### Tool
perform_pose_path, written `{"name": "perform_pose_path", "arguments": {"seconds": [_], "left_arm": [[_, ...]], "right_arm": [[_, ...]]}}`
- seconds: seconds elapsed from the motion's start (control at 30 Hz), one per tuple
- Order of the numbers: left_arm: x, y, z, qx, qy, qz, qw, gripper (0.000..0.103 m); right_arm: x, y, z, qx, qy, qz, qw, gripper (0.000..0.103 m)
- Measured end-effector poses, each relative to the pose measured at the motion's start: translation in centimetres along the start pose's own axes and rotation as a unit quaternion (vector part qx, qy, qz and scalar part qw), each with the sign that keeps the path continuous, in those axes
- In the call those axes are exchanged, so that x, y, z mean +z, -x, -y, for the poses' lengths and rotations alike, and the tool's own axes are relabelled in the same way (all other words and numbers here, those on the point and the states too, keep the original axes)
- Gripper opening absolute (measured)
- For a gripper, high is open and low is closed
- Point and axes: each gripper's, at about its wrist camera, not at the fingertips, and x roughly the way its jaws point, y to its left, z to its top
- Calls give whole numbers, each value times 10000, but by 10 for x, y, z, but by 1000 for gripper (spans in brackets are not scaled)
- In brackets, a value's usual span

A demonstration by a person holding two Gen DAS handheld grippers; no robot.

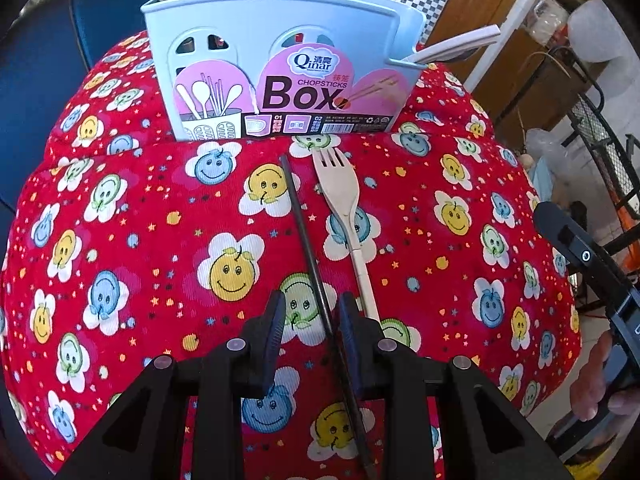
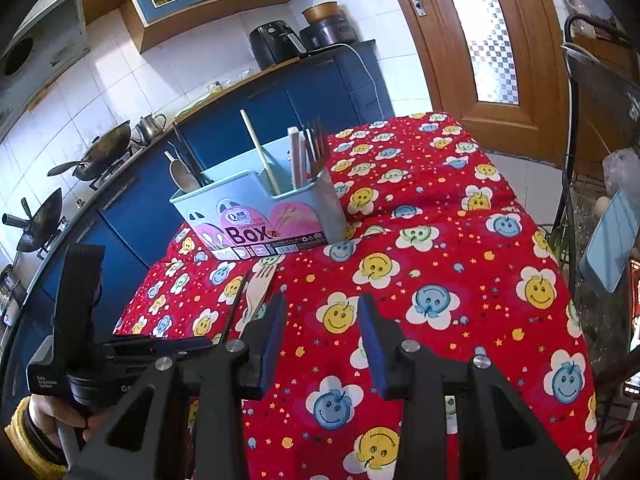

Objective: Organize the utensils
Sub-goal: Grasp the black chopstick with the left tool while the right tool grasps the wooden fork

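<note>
Covering the whole table, the red smiley-print cloth (image 1: 460, 240) carries everything, and at its far edge stands the pale blue chopsticks box (image 1: 280, 32), already loaded with upright utensils: in the right wrist view a spoon and dark sticks sit in its left compartment, a pale stick in the middle, forks and pale handles at the right. Two pieces are left on the cloth just in front of the box: a beige wooden fork (image 1: 340, 200), tines toward the box, and just to its left a black chopstick (image 1: 304, 232), lying roughly parallel. Step in hand looks like pickup of the chopstick: the left gripper (image 1: 311, 320) hangs low over its near end, jaws narrowly parted with the stick running between them, close to the right pad; contact not clear, not clamped as far as visible. The right gripper (image 2: 322, 332) hovers beside, jaws wide, holding nothing. Next move likely calls for closing on the thin stick without snagging cloth or nudging the fork, then lifting and tipping it upright into the compartment with the dark sticks.
</note>
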Motion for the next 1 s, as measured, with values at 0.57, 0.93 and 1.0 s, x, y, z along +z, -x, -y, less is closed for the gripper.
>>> {"name": "perform_pose_path", "arguments": {"seconds": [0.57, 0.93, 1.0], "left_arm": [[3, 1, -22, -382, 249, 62, 9989, 5], [-2, 58, -60, -528, 601, 1332, 9879, 5], [-1, 68, -66, -468, 611, 1559, 9848, 5]], "right_arm": [[-4, -12, -13, 2, 171, -359, 9992, 40], [3, -41, -58, 12, 848, -1130, 9900, 40], [4, -49, -66, 74, 940, -1363, 9862, 40]]}}
